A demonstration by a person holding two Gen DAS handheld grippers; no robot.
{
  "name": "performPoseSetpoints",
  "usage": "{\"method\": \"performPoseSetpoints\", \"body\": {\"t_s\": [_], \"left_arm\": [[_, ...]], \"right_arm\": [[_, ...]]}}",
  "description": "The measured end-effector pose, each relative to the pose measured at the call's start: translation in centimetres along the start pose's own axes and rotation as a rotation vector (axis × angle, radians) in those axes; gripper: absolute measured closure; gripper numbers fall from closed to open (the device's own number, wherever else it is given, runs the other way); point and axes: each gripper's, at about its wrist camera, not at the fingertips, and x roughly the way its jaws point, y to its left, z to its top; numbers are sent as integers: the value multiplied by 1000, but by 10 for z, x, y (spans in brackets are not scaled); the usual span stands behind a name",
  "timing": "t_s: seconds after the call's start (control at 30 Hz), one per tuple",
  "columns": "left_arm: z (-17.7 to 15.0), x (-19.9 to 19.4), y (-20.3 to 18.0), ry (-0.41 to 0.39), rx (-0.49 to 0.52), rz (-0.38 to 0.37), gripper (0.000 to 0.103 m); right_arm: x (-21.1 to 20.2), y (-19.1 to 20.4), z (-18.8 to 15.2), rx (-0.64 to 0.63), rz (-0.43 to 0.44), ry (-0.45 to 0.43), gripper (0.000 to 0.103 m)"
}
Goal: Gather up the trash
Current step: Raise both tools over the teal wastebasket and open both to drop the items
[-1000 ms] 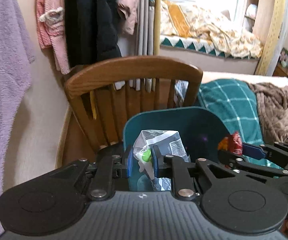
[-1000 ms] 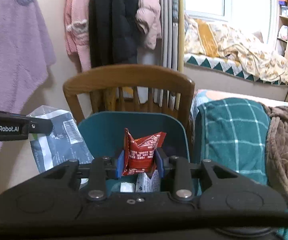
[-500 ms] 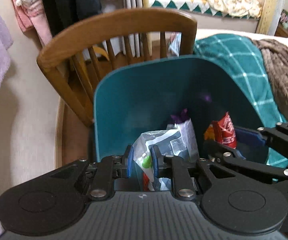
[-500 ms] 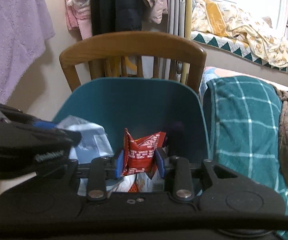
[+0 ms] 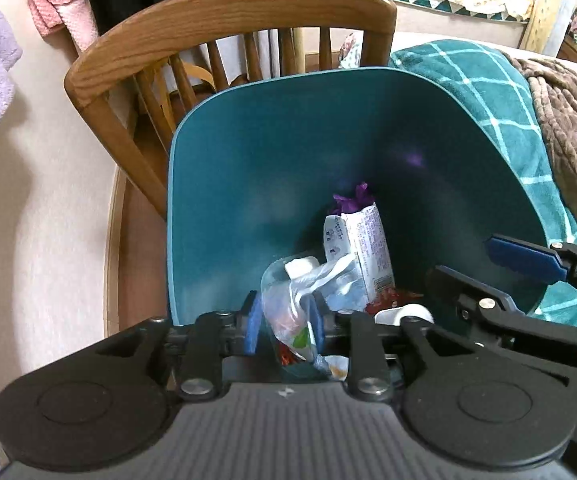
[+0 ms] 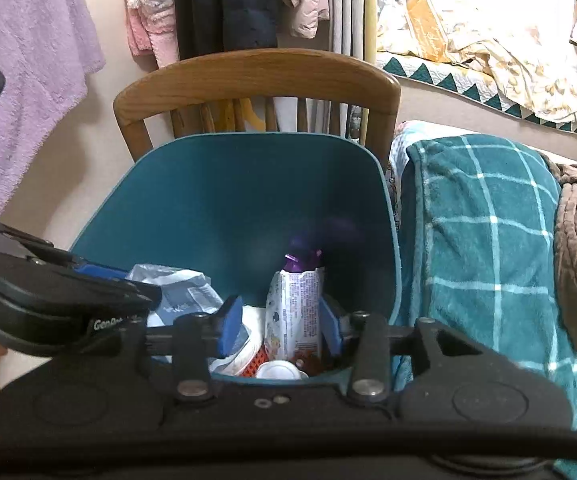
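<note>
Opening both grippers over the teal trash bin: our left gripper jaws part around a clear plastic wrapper; our right gripper spread, nothing gripped, 6 o'clock.

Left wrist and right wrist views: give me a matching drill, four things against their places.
Things:
1. teal bin
2. wooden chair
3. checked blanket
4. crumpled clear bag

Places:
a. right behind the bin
b. to the right of the bin
c. between the fingers of the left gripper
d. below both grippers, with wrappers inside

Pairs: 1-d, 2-a, 3-b, 4-c.
The left gripper's jaws are opening, with the bag between them.
</note>
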Motion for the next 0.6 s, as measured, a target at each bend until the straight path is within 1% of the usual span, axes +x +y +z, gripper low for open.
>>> {"method": "performPoseSetpoints", "body": {"t_s": [0.1,0.17,0.2,0.23,0.27,0.3,0.37,0.5,0.6], "left_arm": [[-3,-8,-2,-27,-4,-18,73],[-5,-14,-1,-41,-6,-32,71],[-7,-17,-1,-48,-9,-36,62],[-8,-20,-1,-55,-13,-39,55],[-11,-25,0,-69,-18,-40,43],[-13,-29,1,-85,-21,-46,38],[-18,-37,2,-106,-16,-56,38],[-32,-56,1,-134,2,-73,38],[-46,-72,1,-164,23,-80,38]], "right_arm": [[-9,-3,0,20,11,-18,59],[-17,-4,0,33,13,-33,54],[-21,-5,0,37,14,-40,53],[-26,-7,-1,40,18,-49,51],[-30,-8,-2,42,21,-57,51],[-35,-9,-3,46,22,-64,51],[-46,-11,-6,52,36,-74,47],[-66,-12,-15,30,54,-98,46],[-82,-13,-24,38,73,-115,40]]}}
